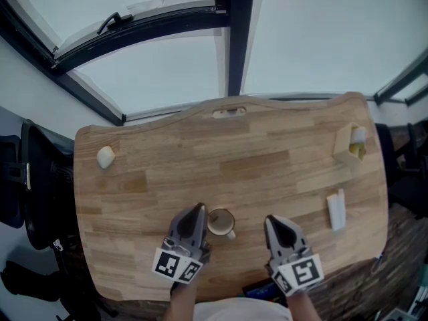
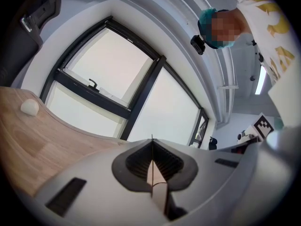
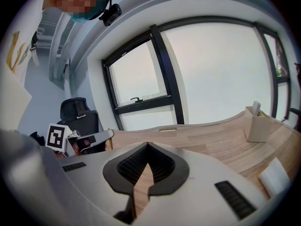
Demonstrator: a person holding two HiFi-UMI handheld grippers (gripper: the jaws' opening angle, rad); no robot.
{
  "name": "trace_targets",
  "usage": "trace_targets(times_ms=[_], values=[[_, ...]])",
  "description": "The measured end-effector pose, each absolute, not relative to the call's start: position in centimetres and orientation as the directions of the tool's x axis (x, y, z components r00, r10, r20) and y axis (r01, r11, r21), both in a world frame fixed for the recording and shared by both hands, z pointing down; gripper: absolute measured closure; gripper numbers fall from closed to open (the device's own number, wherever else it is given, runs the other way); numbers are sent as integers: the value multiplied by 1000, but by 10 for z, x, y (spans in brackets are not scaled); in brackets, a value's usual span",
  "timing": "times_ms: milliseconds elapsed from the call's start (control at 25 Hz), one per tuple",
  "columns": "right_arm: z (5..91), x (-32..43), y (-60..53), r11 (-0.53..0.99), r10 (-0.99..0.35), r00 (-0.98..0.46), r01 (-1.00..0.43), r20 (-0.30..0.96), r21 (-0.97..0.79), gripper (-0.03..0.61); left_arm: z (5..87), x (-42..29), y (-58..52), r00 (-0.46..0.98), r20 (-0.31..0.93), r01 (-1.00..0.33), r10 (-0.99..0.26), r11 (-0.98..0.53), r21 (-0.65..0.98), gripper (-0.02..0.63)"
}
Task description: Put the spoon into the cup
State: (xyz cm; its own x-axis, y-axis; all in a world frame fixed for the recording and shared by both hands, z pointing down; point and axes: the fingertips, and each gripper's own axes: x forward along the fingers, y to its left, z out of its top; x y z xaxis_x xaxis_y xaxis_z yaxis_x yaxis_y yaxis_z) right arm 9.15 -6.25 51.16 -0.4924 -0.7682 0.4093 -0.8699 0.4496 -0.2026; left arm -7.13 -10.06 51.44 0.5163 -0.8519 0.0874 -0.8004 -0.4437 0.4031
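A small cream cup [image 1: 221, 222] with a brown inside stands near the table's front edge, its handle turned to the right. I cannot make out a spoon in any view. My left gripper [image 1: 200, 206] lies right beside the cup's left side, shut, with nothing between its jaws; in the left gripper view [image 2: 152, 142] it points level toward the window. To the right of the cup and a little apart from it is my right gripper [image 1: 269, 219], tilted down toward the table [image 3: 225, 145], its jaw tips [image 3: 147, 145] closed and empty.
A wooden table [image 1: 200, 159] stands under a large window. A cream round lump [image 1: 105, 157] lies at the far left. At the far right stands a beige holder [image 1: 351, 146] with something in it. A white block [image 1: 336, 210] lies nearer on the right. A black chair [image 1: 37, 179] stands to the left.
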Motion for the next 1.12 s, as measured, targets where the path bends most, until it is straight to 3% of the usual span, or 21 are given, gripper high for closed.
trace_targets(times_ms=[1120], values=[[519, 91, -63, 405, -770, -487, -873, 413, -273, 581, 527, -81, -101, 504, 56, -751, -862, -404, 522, 612]])
